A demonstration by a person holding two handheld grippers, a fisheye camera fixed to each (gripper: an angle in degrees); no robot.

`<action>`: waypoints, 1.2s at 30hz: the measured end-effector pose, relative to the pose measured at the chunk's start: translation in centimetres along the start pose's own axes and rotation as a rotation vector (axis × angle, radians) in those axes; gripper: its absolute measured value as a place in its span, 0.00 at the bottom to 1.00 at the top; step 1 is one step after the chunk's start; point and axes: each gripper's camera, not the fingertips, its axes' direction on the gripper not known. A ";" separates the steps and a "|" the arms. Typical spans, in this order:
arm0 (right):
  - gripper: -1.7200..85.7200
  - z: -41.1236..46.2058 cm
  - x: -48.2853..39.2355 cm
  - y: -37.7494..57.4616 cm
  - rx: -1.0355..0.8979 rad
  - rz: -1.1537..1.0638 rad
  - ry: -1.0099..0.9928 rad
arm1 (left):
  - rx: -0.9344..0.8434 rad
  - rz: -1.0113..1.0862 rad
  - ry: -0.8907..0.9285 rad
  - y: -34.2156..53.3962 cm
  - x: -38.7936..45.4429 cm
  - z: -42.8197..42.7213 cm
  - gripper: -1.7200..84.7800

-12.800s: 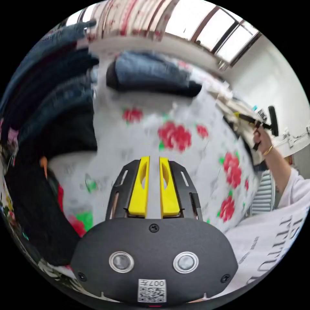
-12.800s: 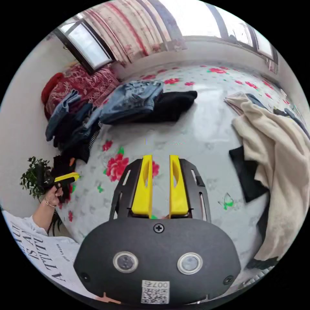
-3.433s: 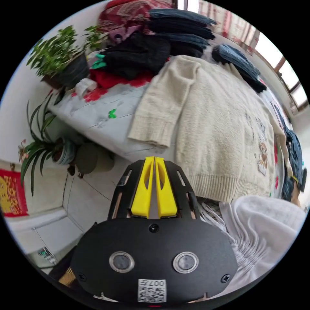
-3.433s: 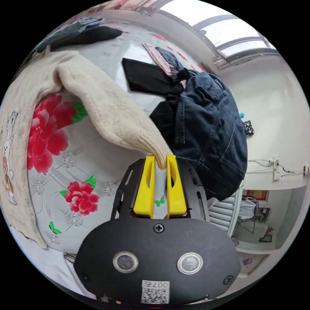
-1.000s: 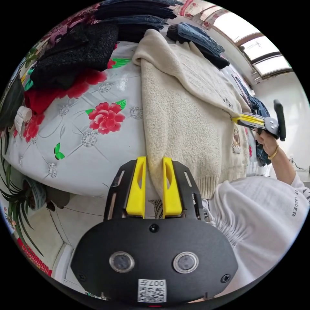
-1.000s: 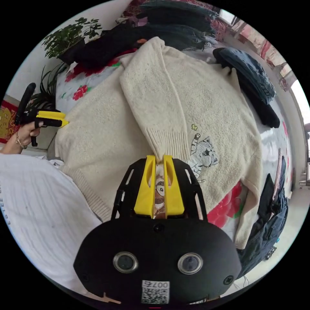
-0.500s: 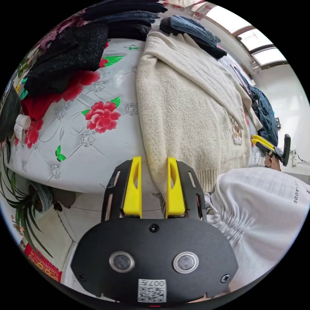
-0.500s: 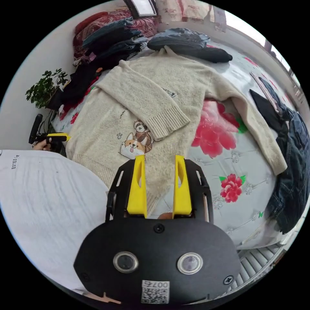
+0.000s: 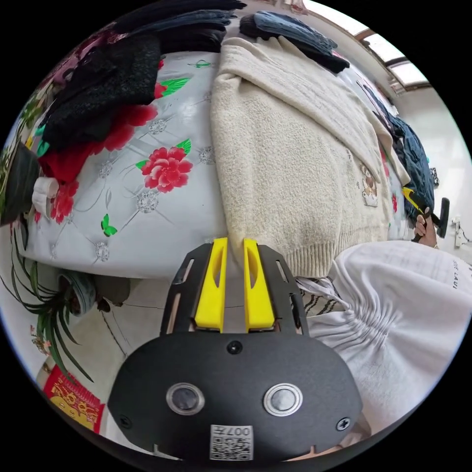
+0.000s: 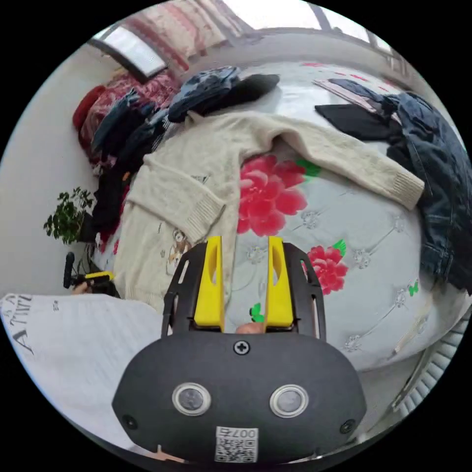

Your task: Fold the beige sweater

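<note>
Clearly midway through the sleeve stage of folding the beige sweater (image 9: 295,162). Lies front-up across the floral bed cover (image 9: 147,211), with the left sleeve (image 10: 182,201) already laid over the chest and the right sleeve (image 10: 354,157) stretched out to the far right, cuff close to a denim garment (image 10: 442,162).

Left gripper (image 9: 235,243): drawn nearly together at the near left hem corner; cannot tell whether any knit is caught between the jaws. Right gripper (image 10: 241,241): spread wide, holding nothing, hovering over bare bed cover just right of the hem.

Next, probably: reach far and right for the outstretched cuff, pinch it squarely, and carry it across the chest to lie beside the first sleeve without dragging the body askew.

Compared with a second ago: right jaws then clenched on the left cuff above the chest print, now released, with the cuff resting there. Compared with half a second ago: left jaws noticeably narrower.
</note>
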 end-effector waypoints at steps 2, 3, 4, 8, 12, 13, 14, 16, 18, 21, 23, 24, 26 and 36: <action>0.14 -2.6 6.1 -1.9 0.144 0.220 -0.086 | 0.024 -0.058 0.024 0.5 -0.6 -0.3 0.08; 0.14 -3.8 10.1 -2.6 0.228 0.360 -0.122 | 0.042 -0.103 0.038 1.0 -1.1 -0.4 0.07; 0.14 -4.3 11.9 -2.8 0.262 0.425 -0.131 | 0.055 -0.146 0.046 1.4 -1.5 -0.6 0.07; 0.14 -6.4 22.4 -0.8 0.521 0.860 -0.126 | 0.094 -0.283 0.033 2.9 -2.5 -1.0 0.06; 0.12 -5.0 27.5 0.8 0.617 1.002 -0.223 | 0.106 -0.410 0.053 3.7 -2.9 -1.3 0.07; 0.12 -4.9 27.8 0.7 0.637 1.000 -0.221 | 0.102 -0.438 0.057 3.7 -2.9 -1.3 0.07; 0.11 -4.6 28.4 0.4 0.648 1.002 -0.241 | 0.101 -0.448 0.062 3.6 -2.9 -1.3 0.07; 0.11 -4.1 29.4 -1.0 0.625 0.995 -0.329 | 0.107 -0.470 0.086 3.0 -2.7 -1.1 0.06; 0.10 -4.4 29.0 -3.7 0.622 0.947 -0.426 | 0.106 -0.463 0.090 2.1 -2.5 -0.9 0.07; 0.10 -7.4 22.2 -9.9 0.592 0.526 -0.521 | 0.085 -0.424 0.062 0.4 -2.1 -0.5 0.07; 0.09 -9.6 14.2 -12.4 0.557 0.175 -0.561 | 0.078 -0.397 0.047 -0.5 -2.0 -0.3 0.07; 0.09 -10.4 7.9 -12.8 0.505 -0.052 -0.578 | 0.080 -0.381 0.042 -1.0 -2.0 -0.3 0.07; 0.10 -10.5 -1.6 -11.3 0.423 -0.350 -0.602 | 0.090 -0.361 0.040 -1.6 -2.1 -0.4 0.07; 0.09 11.2 -31.1 13.2 -0.334 -0.906 -0.661 | 0.175 -0.330 0.049 -1.3 -6.1 -1.9 0.08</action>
